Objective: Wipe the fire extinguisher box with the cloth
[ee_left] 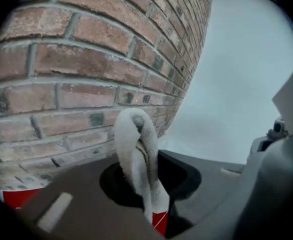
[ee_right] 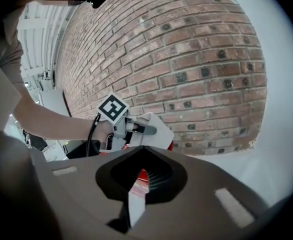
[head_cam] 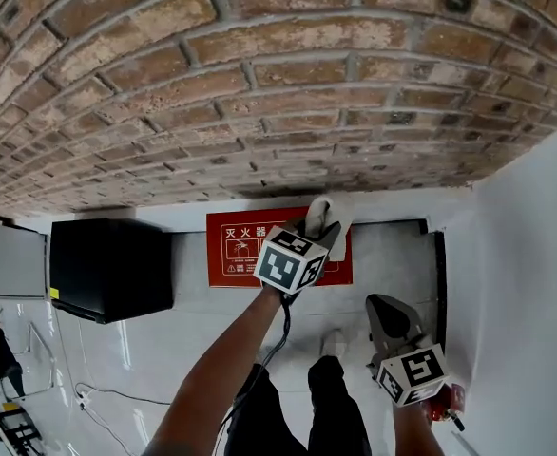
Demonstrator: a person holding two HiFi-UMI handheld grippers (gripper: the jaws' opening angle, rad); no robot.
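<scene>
Clamping the cloth (ee_left: 135,156), the left gripper (head_cam: 322,230) has both jaws closed on it. The cloth is white and thick. It is bunched into a fold that stands up out of the jaws in the left gripper view.

In the head view the cloth lies against the top right part of the box (head_cam: 236,251), near its upper edge. The box has a flat red front with white characters along the top and a white pictogram beneath. It sits at the foot of the brick wall (head_cam: 259,84), backed by a white ledge (head_cam: 393,207). Slivers of red show under the jaws in the left gripper view.

The right gripper (head_cam: 383,310) is held low and well apart from the box, nearer the person. Its jaws are drawn together with nothing between them, only a thin pale seam showing. Its own view looks at the left gripper and cloth from the side.

A black cabinet (head_cam: 112,267) stands just left of the box. A white wall (head_cam: 526,255) is to the right.
</scene>
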